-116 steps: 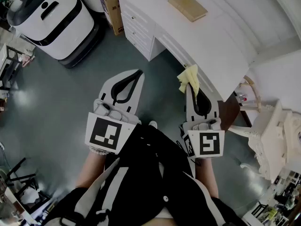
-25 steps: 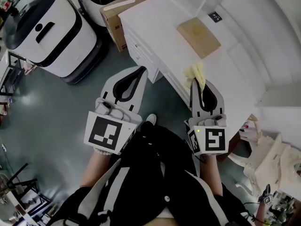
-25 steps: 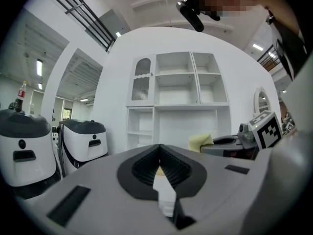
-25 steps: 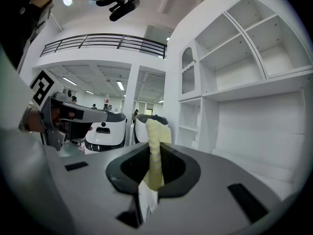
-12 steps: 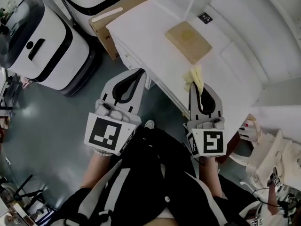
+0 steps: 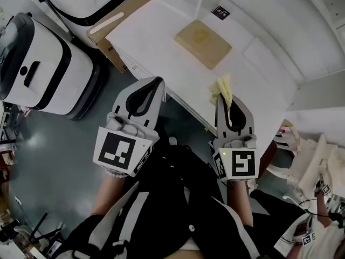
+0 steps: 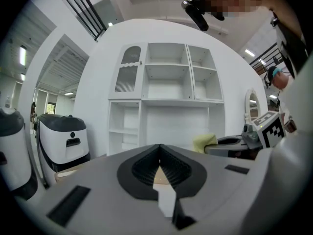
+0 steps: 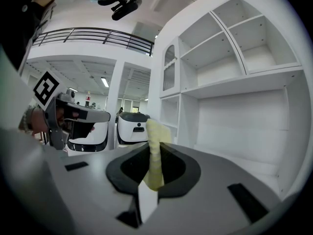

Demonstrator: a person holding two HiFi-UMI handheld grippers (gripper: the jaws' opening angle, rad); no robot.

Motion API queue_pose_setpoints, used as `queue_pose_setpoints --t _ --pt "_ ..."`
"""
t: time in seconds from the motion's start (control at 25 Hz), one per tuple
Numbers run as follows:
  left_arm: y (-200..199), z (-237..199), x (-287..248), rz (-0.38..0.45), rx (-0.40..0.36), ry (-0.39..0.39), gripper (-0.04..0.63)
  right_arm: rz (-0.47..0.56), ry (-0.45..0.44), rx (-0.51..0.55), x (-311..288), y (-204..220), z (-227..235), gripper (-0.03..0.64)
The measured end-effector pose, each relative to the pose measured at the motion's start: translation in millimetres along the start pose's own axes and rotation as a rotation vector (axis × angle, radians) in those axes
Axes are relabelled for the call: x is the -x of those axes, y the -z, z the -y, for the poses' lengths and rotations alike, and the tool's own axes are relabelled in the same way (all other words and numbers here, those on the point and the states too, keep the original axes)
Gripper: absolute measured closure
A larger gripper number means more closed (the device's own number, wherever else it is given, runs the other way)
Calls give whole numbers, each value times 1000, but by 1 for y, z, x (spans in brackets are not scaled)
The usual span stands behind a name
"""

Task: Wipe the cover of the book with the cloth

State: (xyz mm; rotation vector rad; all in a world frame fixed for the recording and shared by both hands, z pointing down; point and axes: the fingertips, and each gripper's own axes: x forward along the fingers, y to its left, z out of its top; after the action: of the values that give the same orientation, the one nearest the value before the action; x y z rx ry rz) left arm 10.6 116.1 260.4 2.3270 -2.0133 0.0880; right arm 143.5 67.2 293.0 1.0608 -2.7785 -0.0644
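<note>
Head view, one book (image 6: 203,43), one cloth (image 6: 222,88)

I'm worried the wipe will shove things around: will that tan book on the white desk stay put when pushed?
It may slide: the book lies flat on the smooth white desk, nothing bracing it. It looks thin, so probably light. The shut, empty left gripper could likely pin it.

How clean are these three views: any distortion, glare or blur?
Head view: fisheye bends the desk edges; its white top is nearly washed out, but the book stays sharp. Left gripper view: heavy fisheye, dark corners, shelves crisp. Right gripper view: same dark corners; the cloth looks soft close to the lens.
</note>
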Motion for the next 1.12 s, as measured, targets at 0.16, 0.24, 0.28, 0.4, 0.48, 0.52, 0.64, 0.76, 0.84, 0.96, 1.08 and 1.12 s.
queue_pose_setpoints --t 0.16,0.24,0.28,0.4,0.48,0.52,0.64,0.76,0.84,0.96,1.08,1.12 --pt "-3 -1 -18 -3 -11 48 594 -4 46 -16 -6 2 12 578" --pt "-4 -5 -29 -6 -15 71 594 -2 68 -22 -12 0 16 578" --pt "-5 -8 -35 -9 -18 84 594 -2 80 -23 -16 -1 19 578" --pt "-6 -17 -55 -18 -30 126 594 -9 123 -35 -30 0 27 578" --pt "-9 -24 -69 -22 -37 152 594 -13 151 -50 -40 -1 33 578" --pt "-12 -28 -76 -23 -40 164 594 -14 160 -55 -45 -3 36 578" --pt "-15 -39 -95 -38 -50 204 594 -21 189 -56 -64 -8 43 578" --pt "-18 -51 -116 -65 -63 255 594 -30 227 -71 -85 -15 50 578" --pt "-21 -59 -128 -82 -62 293 594 -36 258 -79 -97 -19 51 578" --pt "-24 -69 -143 -87 -58 348 594 -49 305 -89 -109 -22 52 578" --pt "-23 -79 -155 -93 -54 394 594 -63 349 -95 -120 -24 52 578" --pt "-22 -83 -159 -97 -52 408 594 -68 363 -96 -123 -24 52 578"
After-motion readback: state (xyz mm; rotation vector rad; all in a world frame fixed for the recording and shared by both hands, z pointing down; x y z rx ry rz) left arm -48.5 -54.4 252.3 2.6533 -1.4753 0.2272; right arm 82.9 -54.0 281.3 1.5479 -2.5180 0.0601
